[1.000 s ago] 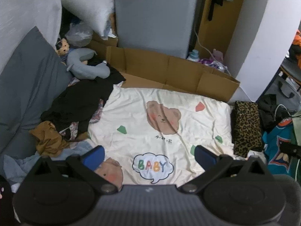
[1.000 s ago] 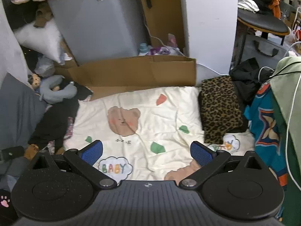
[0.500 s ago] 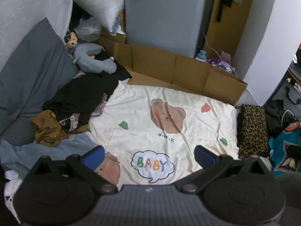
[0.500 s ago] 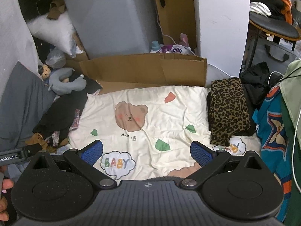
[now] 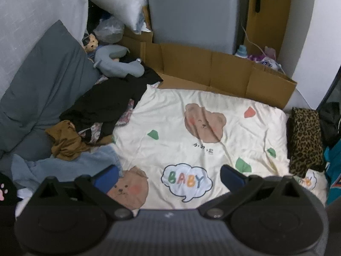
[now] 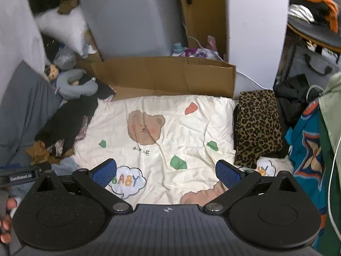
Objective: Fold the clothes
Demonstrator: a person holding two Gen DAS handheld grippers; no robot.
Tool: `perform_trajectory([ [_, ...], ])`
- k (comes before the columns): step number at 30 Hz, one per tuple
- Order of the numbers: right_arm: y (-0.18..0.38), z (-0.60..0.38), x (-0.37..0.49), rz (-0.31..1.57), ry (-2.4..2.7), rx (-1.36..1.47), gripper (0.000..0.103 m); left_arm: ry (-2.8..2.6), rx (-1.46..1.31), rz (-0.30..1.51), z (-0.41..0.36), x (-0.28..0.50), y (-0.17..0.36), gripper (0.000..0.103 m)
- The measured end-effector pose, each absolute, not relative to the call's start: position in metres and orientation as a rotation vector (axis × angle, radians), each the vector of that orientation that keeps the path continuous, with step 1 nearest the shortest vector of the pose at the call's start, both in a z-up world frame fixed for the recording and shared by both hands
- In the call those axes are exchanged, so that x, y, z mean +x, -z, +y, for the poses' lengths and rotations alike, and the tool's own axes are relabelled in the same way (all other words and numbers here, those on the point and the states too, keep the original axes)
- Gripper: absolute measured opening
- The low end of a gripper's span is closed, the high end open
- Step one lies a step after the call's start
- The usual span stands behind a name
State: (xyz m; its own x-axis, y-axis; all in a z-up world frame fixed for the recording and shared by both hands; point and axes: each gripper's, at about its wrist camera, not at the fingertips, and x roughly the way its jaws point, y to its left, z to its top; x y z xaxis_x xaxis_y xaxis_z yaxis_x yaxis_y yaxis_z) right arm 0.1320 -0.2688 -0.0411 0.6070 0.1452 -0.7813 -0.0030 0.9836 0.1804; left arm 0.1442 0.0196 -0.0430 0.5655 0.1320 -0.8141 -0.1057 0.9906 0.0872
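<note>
A heap of unfolded clothes lies at the left edge of a cream bear-print blanket (image 5: pixel 213 132): a black garment (image 5: pixel 106 102), a brown one (image 5: pixel 64 140) and a pale blue denim piece (image 5: pixel 64 166). A folded leopard-print garment (image 5: pixel 304 138) rests at the blanket's right edge. My left gripper (image 5: pixel 169 178) hovers open over the blanket's near edge, nothing between its fingers. From the right wrist the same blanket (image 6: pixel 170 132), black garment (image 6: pixel 68 119) and leopard-print garment (image 6: pixel 255 125) show. My right gripper (image 6: pixel 166 173) is open and empty above the blanket.
A flattened cardboard wall (image 5: pixel 213 70) stands behind the blanket, with a grey appliance (image 5: pixel 191 12) beyond it. A grey pillow (image 5: pixel 38 91) and a grey plush toy (image 5: pixel 115 64) lie left. A teal printed garment (image 6: pixel 307 145) hangs right. A hand (image 6: pixel 6 219) holds the other gripper at lower left.
Both cameras have swung left and pulled back a little, so the clothes heap and denim piece show more fully. Both grippers stay open and empty.
</note>
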Motion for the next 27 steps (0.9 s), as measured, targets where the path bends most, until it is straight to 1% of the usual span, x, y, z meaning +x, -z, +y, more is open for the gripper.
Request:
perform_trajectory([
  [7, 0.047, -0.266, 0.142, 0.977, -0.139, 0.15, 0.102, -0.166, 0.033, 0.947, 0.02, 0.143, 0.044, 0.103],
  [19, 0.049, -0.259, 0.147, 0.992, -0.141, 0.121, 0.102, -0.134, -0.026, 0.971, 0.027, 0.144, 0.049, 0.103],
  [27, 0.049, -0.253, 0.148, 1.001, -0.154, 0.087, 0.101, -0.142, -0.026, 0.947, 0.028, 0.142, 0.047, 0.103],
])
